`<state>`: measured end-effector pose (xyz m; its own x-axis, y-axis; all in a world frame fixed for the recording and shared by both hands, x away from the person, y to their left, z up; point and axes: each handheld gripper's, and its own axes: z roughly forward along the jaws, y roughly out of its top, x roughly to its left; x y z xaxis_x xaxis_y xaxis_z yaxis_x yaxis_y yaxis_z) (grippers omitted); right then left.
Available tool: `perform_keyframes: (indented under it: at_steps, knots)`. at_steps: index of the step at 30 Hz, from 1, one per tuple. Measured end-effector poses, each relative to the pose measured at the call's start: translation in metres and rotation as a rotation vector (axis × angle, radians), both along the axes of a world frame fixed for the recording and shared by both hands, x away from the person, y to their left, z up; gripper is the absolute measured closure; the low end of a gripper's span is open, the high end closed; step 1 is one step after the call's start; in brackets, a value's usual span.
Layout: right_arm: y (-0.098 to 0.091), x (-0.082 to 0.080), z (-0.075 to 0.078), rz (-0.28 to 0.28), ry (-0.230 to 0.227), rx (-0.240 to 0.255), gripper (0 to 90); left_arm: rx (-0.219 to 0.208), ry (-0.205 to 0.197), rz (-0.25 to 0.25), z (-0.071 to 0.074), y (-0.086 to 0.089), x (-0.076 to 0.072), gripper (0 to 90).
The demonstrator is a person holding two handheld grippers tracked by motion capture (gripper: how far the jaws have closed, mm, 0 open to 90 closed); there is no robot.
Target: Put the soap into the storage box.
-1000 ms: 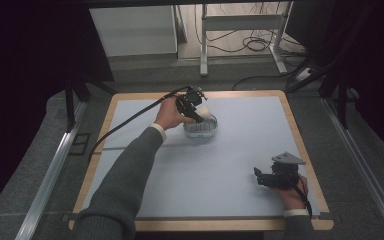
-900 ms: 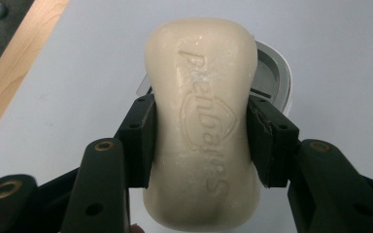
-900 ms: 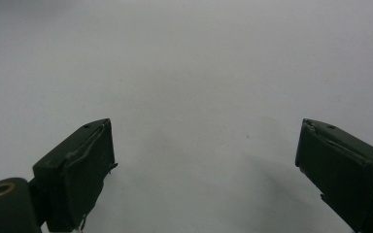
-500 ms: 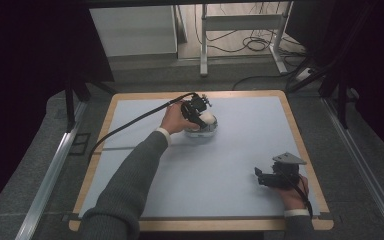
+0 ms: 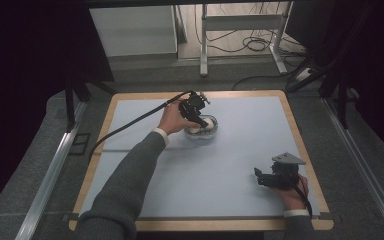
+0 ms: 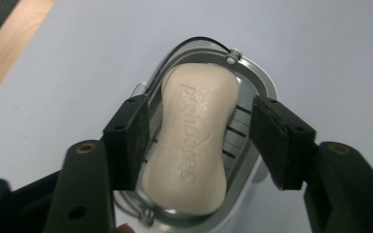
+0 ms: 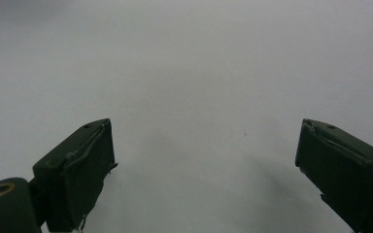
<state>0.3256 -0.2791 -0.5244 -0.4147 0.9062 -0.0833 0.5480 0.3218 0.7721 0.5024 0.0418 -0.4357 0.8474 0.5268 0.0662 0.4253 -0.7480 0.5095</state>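
Resting near the front right corner of the table (image 5: 240, 195), our right gripper (image 5: 258, 177) is lying low over the pale blue mat, its jaws spread wide with nothing between them; in the right gripper view we are seeing bare mat between the two black pads (image 7: 75, 179). Our right hand (image 5: 292, 192) is holding it from behind, the cable looping over the wrist. Farther out, toward the middle of the far half of the table, our left arm in its grey sleeve (image 5: 125, 180) is reaching forward, and the left gripper (image 6: 201, 141) is hovering over a clear soap dish (image 6: 257, 92) with a slotted metal insert. A cream bar of soap (image 6: 194, 141) (embossed lettering on its top face) is lying in the dish, and we are straddling it with the jaws parted, one pad on each long side; whether the pads are touching the bar we cannot tell. From the high view, the dish (image 5: 202, 136) is sitting on the mat just beside the left hand (image 5: 172, 120).
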Motion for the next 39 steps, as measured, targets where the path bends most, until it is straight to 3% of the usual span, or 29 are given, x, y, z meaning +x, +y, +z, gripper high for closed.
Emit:
perform_keyframes:
  at_steps: [2,8,10,13,19,22,23,25,29,30,34,35,36,37,39]
  knots:
    - [0.0,0.0,0.0,0.001,0.0,0.001,6.6,-0.017,-0.02,0.012,0.008,0.006,-0.006,36.4]
    - [0.003,0.0,0.0,0.002,-0.006,-0.004,6.8,-0.089,-0.015,0.044,0.018,0.02,-0.022,33.0]
    - [0.004,0.0,-0.001,0.005,-0.003,-0.004,6.8,-0.097,-0.023,0.045,0.02,0.027,-0.028,31.8]
    - [0.004,-0.001,-0.001,0.006,-0.002,-0.004,6.8,-0.145,0.004,0.056,0.02,0.038,-0.037,29.9]
    - [0.005,-0.001,0.0,0.005,-0.004,-0.008,6.8,-0.183,-0.013,0.085,0.015,0.061,-0.057,29.2]
    - [0.005,-0.001,0.0,0.005,-0.004,-0.009,6.8,-0.259,-0.004,0.137,0.007,0.088,-0.075,29.4]
    - [0.005,-0.001,0.0,0.005,-0.004,-0.009,6.8,-0.259,-0.004,0.137,0.007,0.088,-0.075,29.4]
    - [0.005,-0.001,-0.001,0.008,0.0,-0.013,6.8,-0.284,-0.005,0.163,0.001,0.104,-0.086,29.5]
    - [0.006,-0.001,-0.001,0.007,-0.001,-0.012,6.8,-0.282,-0.02,0.222,-0.012,0.128,-0.107,29.0]
    - [0.007,-0.001,-0.001,0.005,-0.002,-0.016,6.8,-0.31,-0.015,0.247,-0.022,0.14,-0.119,29.0]
    - [0.01,-0.002,-0.001,0.014,0.0,-0.025,6.8,-0.297,-0.014,0.294,-0.045,0.159,-0.141,28.7]
    - [0.012,-0.002,-0.002,0.017,-0.001,-0.026,6.8,-0.297,-0.014,0.294,-0.045,0.159,-0.141,28.2]
    - [0.013,-0.002,-0.001,0.019,-0.001,-0.027,6.8,-0.302,-0.011,0.316,-0.055,0.169,-0.152,28.2]
    - [0.013,-0.002,-0.001,0.019,-0.001,-0.027,6.8,-0.302,-0.011,0.316,-0.055,0.169,-0.152,27.9]
    - [0.014,-0.003,-0.001,0.02,-0.003,-0.029,6.8,-0.322,0.004,0.347,-0.069,0.184,-0.164,27.6]
